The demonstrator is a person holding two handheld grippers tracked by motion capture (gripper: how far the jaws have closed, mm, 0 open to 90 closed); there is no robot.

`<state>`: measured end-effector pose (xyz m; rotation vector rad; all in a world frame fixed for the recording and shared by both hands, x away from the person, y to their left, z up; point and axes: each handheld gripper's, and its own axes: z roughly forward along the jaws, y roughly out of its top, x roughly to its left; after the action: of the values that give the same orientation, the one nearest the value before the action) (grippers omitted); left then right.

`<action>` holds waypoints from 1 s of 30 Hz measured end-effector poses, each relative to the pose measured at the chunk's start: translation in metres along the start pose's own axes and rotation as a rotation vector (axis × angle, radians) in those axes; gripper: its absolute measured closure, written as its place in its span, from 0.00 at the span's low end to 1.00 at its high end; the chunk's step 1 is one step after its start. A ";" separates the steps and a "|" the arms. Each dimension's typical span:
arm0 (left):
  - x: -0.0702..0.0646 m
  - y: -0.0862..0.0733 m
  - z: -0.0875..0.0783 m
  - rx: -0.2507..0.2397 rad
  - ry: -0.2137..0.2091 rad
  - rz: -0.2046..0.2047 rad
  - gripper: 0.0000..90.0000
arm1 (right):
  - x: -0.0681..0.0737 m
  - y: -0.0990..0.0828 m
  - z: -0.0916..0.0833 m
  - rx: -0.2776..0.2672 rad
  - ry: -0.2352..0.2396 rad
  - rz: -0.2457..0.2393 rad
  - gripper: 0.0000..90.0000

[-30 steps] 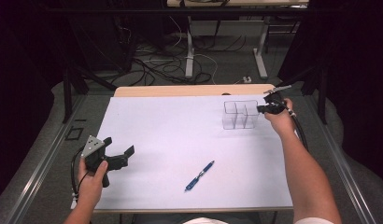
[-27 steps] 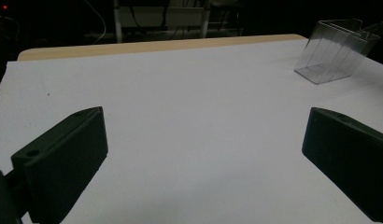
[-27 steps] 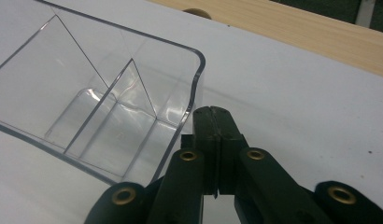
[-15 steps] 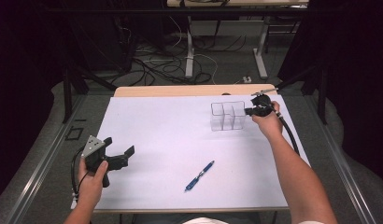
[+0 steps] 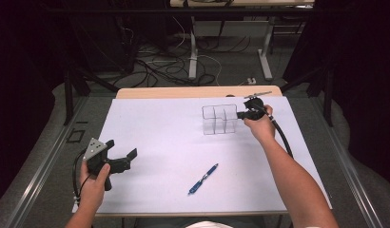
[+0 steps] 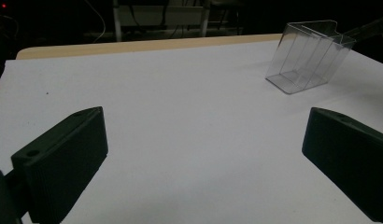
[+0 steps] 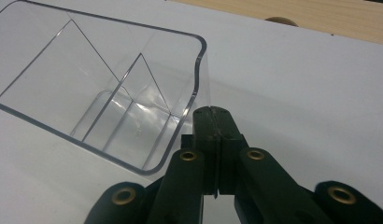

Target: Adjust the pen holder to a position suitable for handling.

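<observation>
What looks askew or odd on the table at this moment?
The clear divided organizer stands tilted rather than flat: in the left gripper view its base lifts off the white table cover on one side. The right tool is shut on its wall. The blue pen lies loose, away from it.

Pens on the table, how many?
1. A blue pen lies on the white sheet, near the front edge, between the left gripper and the person's right forearm. The clear organizer looks empty.
</observation>
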<state>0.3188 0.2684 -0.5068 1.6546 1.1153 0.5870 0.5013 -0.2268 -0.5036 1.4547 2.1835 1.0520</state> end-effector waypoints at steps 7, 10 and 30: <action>0.000 0.000 0.000 -0.001 -0.002 0.003 0.00 | 0.017 0.002 0.007 0.005 0.019 0.008 1.00; 0.000 0.000 0.000 0.000 -0.003 0.006 0.00 | 0.025 0.003 0.010 0.010 0.025 0.014 1.00; -0.001 0.000 0.001 0.006 -0.007 0.011 0.00 | 0.060 0.000 0.030 0.022 0.068 -0.008 1.00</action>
<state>0.3187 0.2669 -0.5069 1.6678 1.1047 0.5849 0.4939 -0.1613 -0.5157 1.4383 2.2525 1.0928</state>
